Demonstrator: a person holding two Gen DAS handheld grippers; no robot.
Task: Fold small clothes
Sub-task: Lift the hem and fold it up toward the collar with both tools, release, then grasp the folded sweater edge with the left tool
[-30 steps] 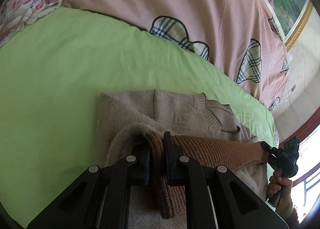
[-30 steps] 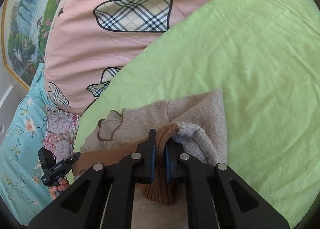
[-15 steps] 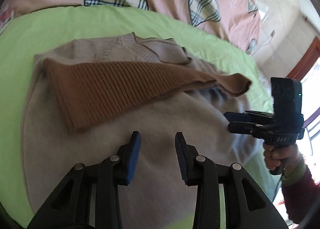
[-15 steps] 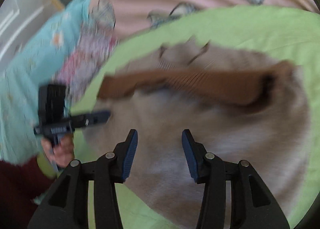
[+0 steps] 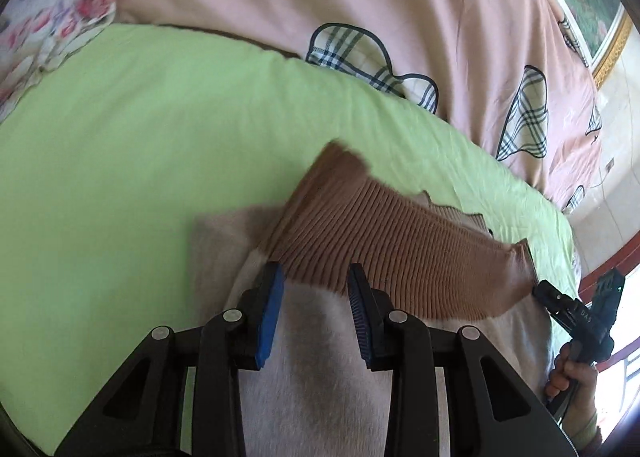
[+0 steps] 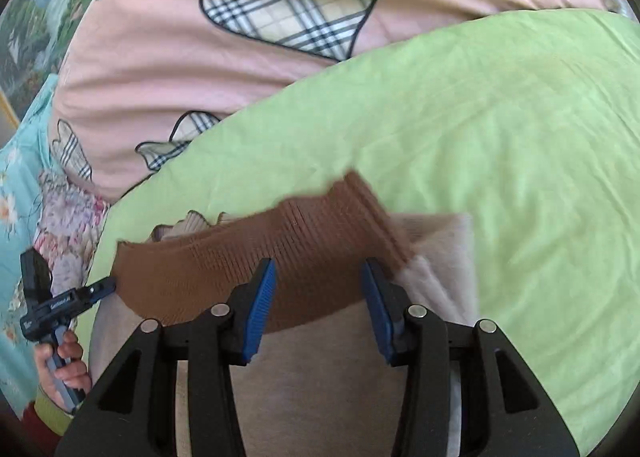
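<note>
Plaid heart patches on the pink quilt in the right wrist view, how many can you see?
3: one large heart top centre, one partly hidden at the green sheet's edge, one at the left. More may be hidden.

Each view is taken from just behind its own claw, looking forward and down, close over the bed. The brown ribbed hem (image 5: pixel 400 253) (image 6: pixel 240 257) ahead of both claws is shared, seen from opposite ends.
</note>
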